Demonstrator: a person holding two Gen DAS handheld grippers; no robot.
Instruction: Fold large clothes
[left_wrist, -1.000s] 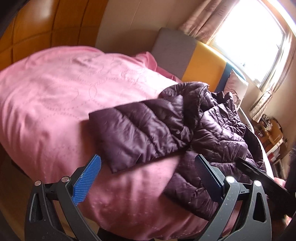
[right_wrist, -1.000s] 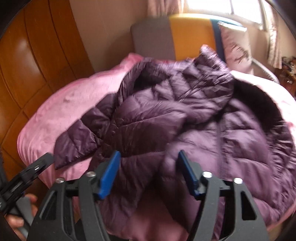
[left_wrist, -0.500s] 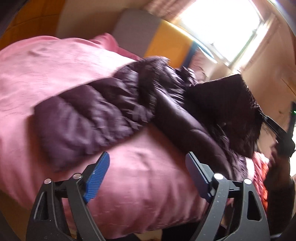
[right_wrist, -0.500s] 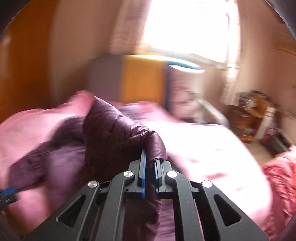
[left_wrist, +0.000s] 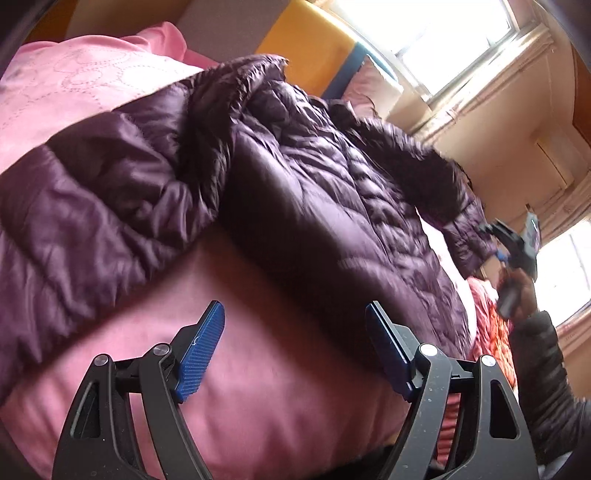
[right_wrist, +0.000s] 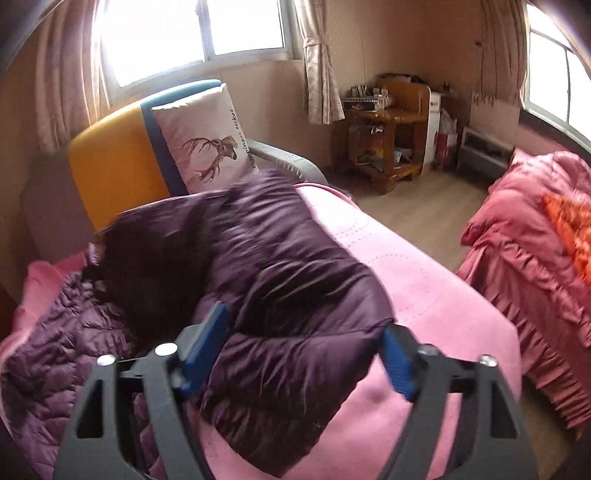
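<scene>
A dark purple quilted puffer jacket lies spread on a pink bedspread. My left gripper is open and empty, low over the bed's near edge, just short of the jacket's hem. In the right wrist view the jacket's sleeve lies between the spread blue pads of my right gripper, which is open over it. The right gripper also shows far right in the left wrist view, at the end of the sleeve.
An orange, grey and blue headboard with a deer-print pillow stands behind the bed. A second bed with red-pink ruffled bedding is to the right, across wooden floor. A cluttered wooden shelf stands by the far wall.
My right gripper, shut on the jacket half a second ago, has pulled the sleeve out to the right and opened. My left gripper moved lower and closer to the jacket, staying open.
</scene>
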